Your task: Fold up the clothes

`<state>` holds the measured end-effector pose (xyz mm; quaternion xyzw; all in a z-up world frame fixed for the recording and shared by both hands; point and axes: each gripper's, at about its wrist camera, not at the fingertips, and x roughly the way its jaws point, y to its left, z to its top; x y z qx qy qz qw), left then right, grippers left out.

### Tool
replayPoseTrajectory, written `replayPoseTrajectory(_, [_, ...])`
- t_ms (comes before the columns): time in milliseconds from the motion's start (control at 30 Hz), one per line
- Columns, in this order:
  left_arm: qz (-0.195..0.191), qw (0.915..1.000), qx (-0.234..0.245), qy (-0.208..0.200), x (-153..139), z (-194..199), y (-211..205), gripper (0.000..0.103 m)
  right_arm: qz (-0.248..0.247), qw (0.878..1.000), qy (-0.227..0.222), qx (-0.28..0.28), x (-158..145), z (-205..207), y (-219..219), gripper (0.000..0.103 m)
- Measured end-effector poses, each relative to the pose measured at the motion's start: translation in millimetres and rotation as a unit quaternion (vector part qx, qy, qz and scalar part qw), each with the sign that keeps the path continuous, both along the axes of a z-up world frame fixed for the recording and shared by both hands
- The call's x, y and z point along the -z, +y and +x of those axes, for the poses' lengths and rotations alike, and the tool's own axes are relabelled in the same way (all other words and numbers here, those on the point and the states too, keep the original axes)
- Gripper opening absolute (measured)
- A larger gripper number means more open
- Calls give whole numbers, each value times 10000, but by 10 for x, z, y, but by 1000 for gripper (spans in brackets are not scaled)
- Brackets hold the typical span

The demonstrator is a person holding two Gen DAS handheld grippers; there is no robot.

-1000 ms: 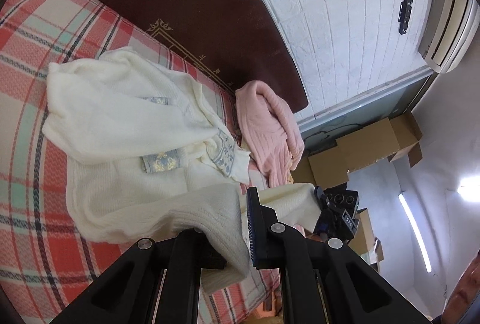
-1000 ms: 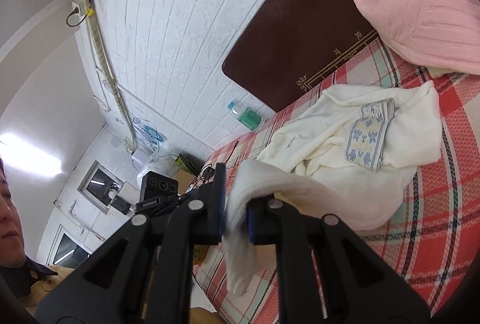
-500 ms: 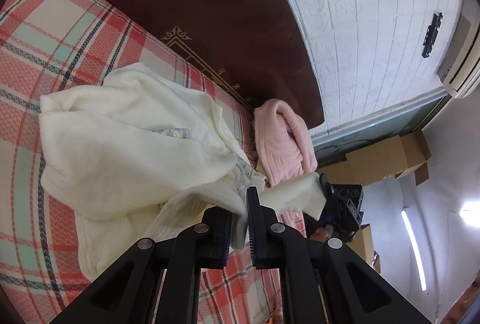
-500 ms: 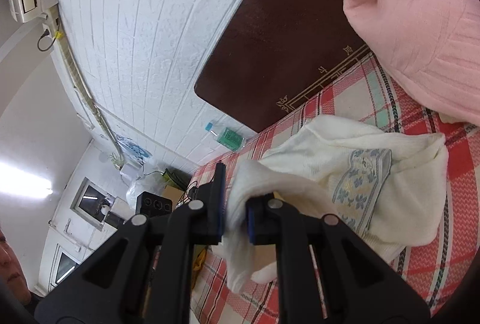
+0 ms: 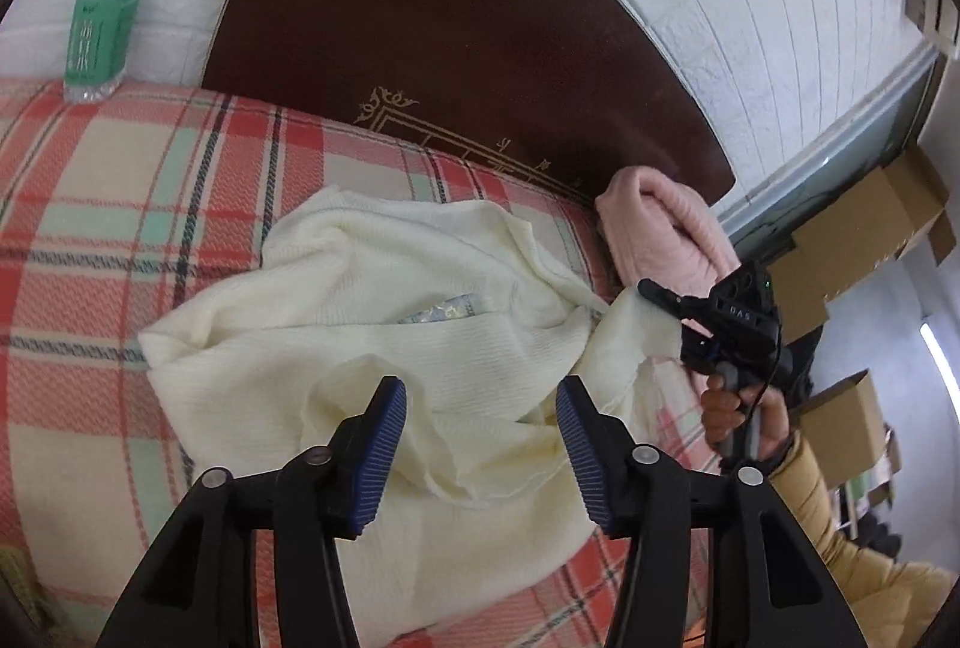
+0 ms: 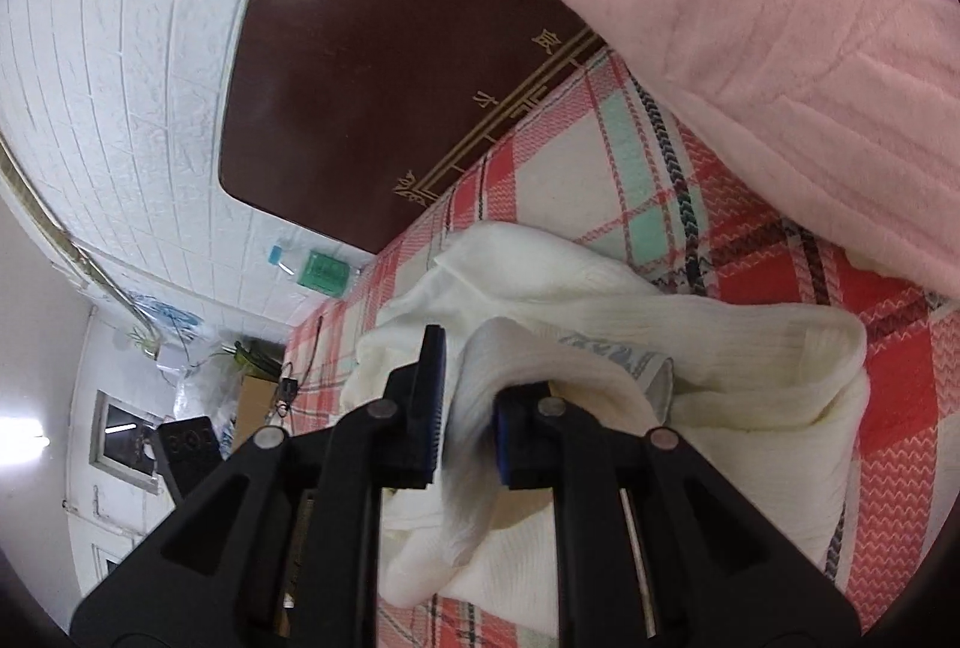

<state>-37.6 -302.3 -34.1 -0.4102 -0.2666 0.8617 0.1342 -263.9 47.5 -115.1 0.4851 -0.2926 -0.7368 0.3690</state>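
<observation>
A cream knitted sweater (image 5: 372, 324) lies bunched on the red plaid bedspread (image 5: 120, 204); it also shows in the right wrist view (image 6: 750, 360). My left gripper (image 5: 480, 438) is open and empty, just above the sweater's near folds. My right gripper (image 6: 468, 408) is shut on a cream edge of the sweater (image 6: 480, 384), which hangs between the pads. In the left wrist view the right gripper (image 5: 672, 306) holds that cream edge at the sweater's right side. A patterned blue-grey trim (image 6: 606, 351) peeks from the folds.
A folded pink garment (image 5: 666, 228) lies at the right by the dark brown headboard (image 5: 450, 36), also close in the right wrist view (image 6: 780, 48). A green-labelled water bottle (image 5: 102, 18) stands at the head of the bed. Cardboard boxes (image 5: 864, 228) stand beyond the bed.
My left gripper has opened and let go of the sweater's edge, which now lies folded over the body. Both grippers moved toward the headboard; the right one still grips the cloth.
</observation>
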Motion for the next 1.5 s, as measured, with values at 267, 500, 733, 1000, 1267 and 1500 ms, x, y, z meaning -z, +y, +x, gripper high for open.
replayPoseTrajectory(267, [-289, 9990, 156, -287, 75, 8, 33, 71, 827, 9915, 955, -323, -370, 273, 53, 83])
replayPoseTrajectory(500, [-280, 9971, 465, -537, 207, 40, 283, 71, 1715, 9626, 2047, -468, -738, 768, 17, 83])
replayPoseTrajectory(733, [-322, 9947, 570, -789, 370, -59, 456, 71, 1749, 9334, 2708, -1578, -821, 1172, -454, 83])
replayPoseTrajectory(1000, [1, 9952, 393, -900, 453, -181, 399, 70, 2646, 8484, 3205, -3279, -229, 1460, -1508, 82])
replayPoseTrajectory(1267, [-70, 9984, 216, -516, 296, -83, 255, 70, 2917, 8171, 3366, -3660, -126, 1491, -1721, 43])
replayPoseTrajectory(1500, [-628, 9977, -109, -241, 208, 8, 10, 71, 3007, 8064, 3414, -3779, -161, 1441, -1833, 10])
